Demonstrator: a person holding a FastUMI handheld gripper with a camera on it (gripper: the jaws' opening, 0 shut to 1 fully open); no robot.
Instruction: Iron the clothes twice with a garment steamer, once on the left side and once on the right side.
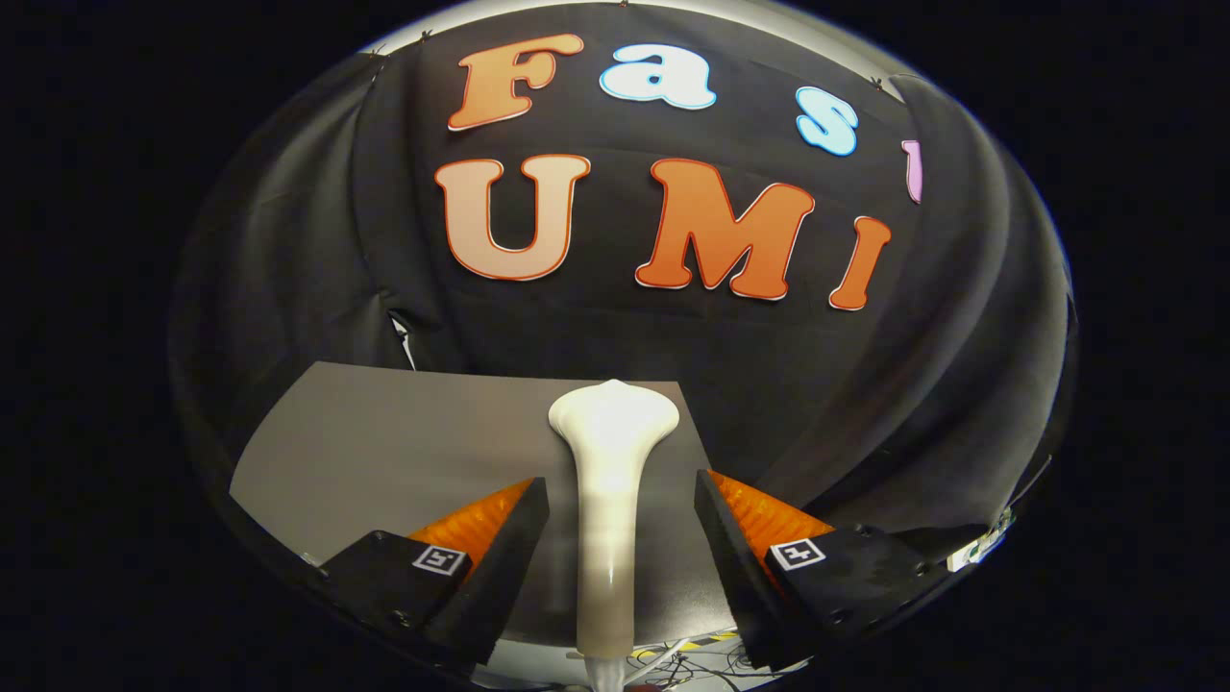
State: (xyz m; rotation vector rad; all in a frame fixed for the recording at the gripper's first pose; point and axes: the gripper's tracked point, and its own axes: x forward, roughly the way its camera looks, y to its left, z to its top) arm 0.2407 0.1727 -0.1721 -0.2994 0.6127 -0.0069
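Here, the gripper (622, 500) is seen with its two fingers (500, 548) spread wide, one to either side of a slim, glossy white plastic garment steamer (607, 500). A clear gap is left between each finger and the steamer's handle; neither finger is seen to touch it, so nothing is being pinched. Square black-and-white markers are noted on the upper faces of both fingers.

The steamer is viewed lengthwise: its narrow handle runs forward between the fingers, and its flared, rounded head (613, 413) is seen just beyond the fingertips. The lower end of the handle is lost at the base of the view, where what supports it cannot be told.

Behind the steamer, a flat, plain grey panel (384, 442) is spread, wider to the left of the fingers than to the right. Whether the steamer's head is touching this panel or merely held before it cannot be told.

Beyond the panel, the draped black cloth wall of the booth (288, 269) is seen, hanging in folds. Below the fingers, a pale floor with tangled cables (701, 654) is glimpsed.
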